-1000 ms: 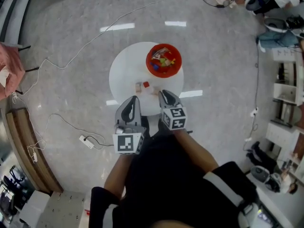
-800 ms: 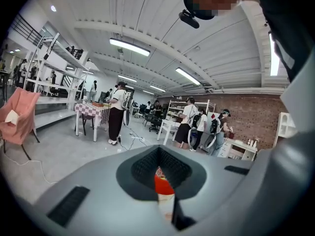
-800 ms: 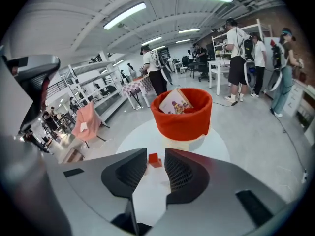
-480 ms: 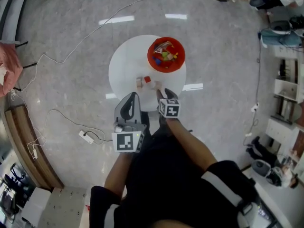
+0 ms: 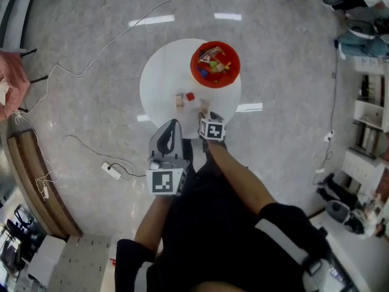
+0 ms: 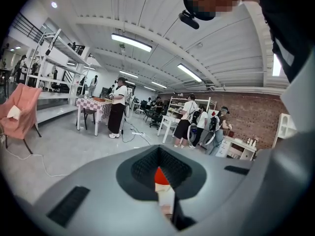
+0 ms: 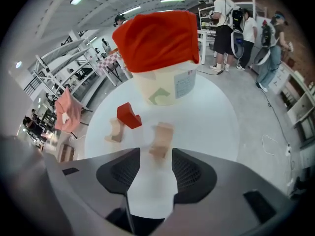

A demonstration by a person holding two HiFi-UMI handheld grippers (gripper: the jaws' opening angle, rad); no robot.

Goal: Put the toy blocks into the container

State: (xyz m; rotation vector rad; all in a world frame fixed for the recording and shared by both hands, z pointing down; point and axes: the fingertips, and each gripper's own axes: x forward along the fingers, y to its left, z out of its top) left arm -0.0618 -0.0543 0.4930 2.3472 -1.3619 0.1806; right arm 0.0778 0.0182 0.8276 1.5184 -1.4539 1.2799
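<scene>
Forward over the table edge is where my right gripper (image 7: 156, 156) has come since a second ago, up to the nearest pale block (image 7: 162, 137), and its jaws are opening. That block stands just at their mouth, with neither pad pressing on it.

It looks like bare, unpainted wood, with a matt surface and a notch cut into it, and it stands on end. Just beyond it on the left lies a red block (image 7: 129, 116), glossy with painted faces and sharp corners. Beside that is a second pale block (image 7: 114, 131), also notched. All three sit loose on the table (image 7: 211, 117), near one another but apart, so I judge three pieces are left to move.

Behind them stands the container (image 7: 157, 36), a round tub that is red above and cream below, with a printed label on its side. From the head view, a heap of mixed-colour blocks (image 5: 214, 66) already fills it, so most of the job looks done.

The table is round, white and smooth, with a slight sheen.

My left gripper (image 5: 170, 129) hangs back off the near edge, well away from the blocks. Its jaws are pressed together and hold nothing.
</scene>
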